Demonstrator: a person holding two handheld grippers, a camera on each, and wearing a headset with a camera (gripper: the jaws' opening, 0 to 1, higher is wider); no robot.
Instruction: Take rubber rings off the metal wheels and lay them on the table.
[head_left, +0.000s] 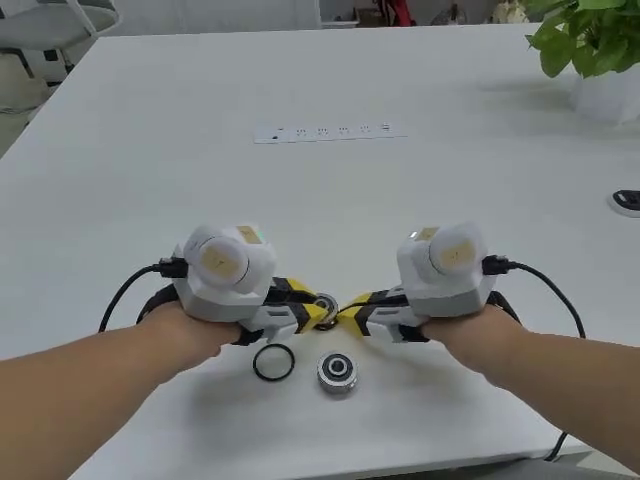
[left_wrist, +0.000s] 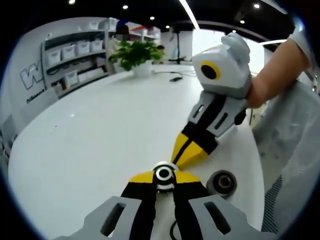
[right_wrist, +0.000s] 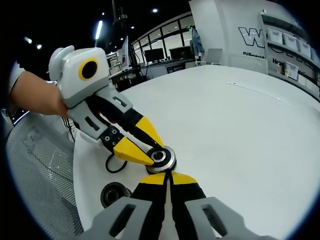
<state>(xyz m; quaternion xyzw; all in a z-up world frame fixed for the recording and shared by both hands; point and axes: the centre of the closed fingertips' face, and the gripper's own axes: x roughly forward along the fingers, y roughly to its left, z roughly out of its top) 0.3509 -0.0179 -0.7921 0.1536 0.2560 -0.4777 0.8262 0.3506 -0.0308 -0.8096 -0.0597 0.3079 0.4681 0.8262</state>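
Metal wheel (right_wrist: 161, 158) hangs just above the bench (head_left: 330, 190), clenched in the left hand-held gripper (left_wrist: 163, 181); the right hand-held gripper (right_wrist: 167, 176), jaws together, points straight at its near rim, touching it.

Shiny metal wheel (right_wrist: 161, 157), smooth matt table (right_wrist: 240, 125)

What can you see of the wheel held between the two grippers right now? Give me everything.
The held wheel is a small round disc of bright metal with a dark middle band and a silvery hub, much like a bearing. The left gripper clamps it between its yellow jaw tips, close to the white table; lifted or resting, I cannot tell. The right gripper has its jaws together, tips at the wheel's near rim. Whether a rubber ring is on it is too small to tell.
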